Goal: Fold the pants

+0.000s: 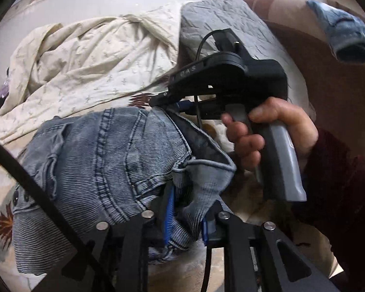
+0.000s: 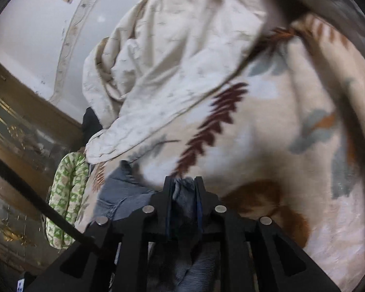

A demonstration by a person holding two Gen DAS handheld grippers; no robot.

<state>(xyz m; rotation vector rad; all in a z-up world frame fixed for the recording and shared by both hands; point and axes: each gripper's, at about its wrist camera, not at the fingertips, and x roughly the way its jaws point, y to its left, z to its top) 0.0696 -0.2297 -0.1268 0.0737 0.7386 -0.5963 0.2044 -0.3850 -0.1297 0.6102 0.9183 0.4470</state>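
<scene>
Pants (image 1: 104,170), blue-grey denim with heavy seams, lie bunched on a bed covered by a leaf-patterned blanket (image 2: 267,126), reaching from the left claw (image 1: 186,216) forward and to its left. That claw is pressed together on a fold of the denim near the waistband, blue pads against cloth. Just ahead and to its right, the right claw (image 1: 166,98) meets the pants' upper edge, the person's right hand (image 1: 267,133) on its grey handle. In the right wrist view the right claw (image 2: 183,189) pinches a wad of denim between its fingers, more cloth spilling to its left. Ahead and left of both claws a rumpled cream quilt (image 1: 85,68) overlaps the blanket, its edge close to the pants. A grey pillow (image 1: 219,24) sits beyond the right claw. Bare blanket opens ahead-right of the right claw.
</scene>
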